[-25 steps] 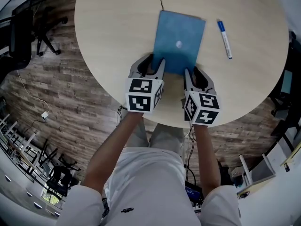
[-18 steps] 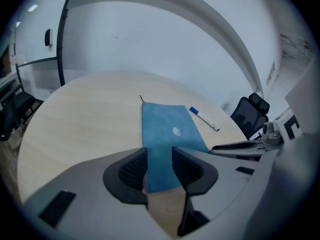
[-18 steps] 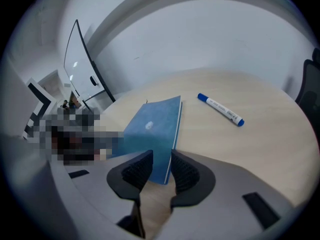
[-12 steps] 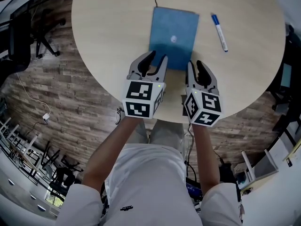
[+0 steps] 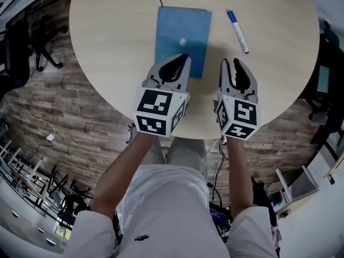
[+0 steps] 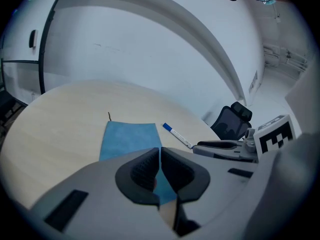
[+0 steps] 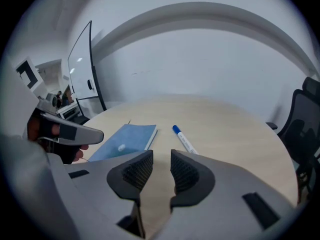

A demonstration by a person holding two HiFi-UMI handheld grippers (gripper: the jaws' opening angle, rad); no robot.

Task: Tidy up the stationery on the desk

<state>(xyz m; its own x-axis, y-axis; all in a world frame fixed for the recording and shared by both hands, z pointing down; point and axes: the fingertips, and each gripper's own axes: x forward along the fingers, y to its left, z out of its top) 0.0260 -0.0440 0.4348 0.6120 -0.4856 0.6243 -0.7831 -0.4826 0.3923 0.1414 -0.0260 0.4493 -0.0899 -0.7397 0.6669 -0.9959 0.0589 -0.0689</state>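
Both grippers, level with the near edge of the blue notebook a second ago with jaws spread, have drawn apart. The left gripper now hangs over that near edge with its jaws brought together to a hairline slit and nothing seen between them. The right gripper has swung off to bare counter beside the notebook, its jaws a narrow gap apart and empty, pointing toward the pen. Squaring the notebook looks finished or nearly so, and the pen is the likely next item, though neither has been lifted

The notebook lies flat and closed near the middle of the round, pale wood counter, long sides running away from the person. Its cover is plain blue with a small white spot near the centre, and a thin dark strand pokes out past the far left corner. The pen, white with a blue cap, lies just beside the notebook's right edge, apart from it and slightly askew
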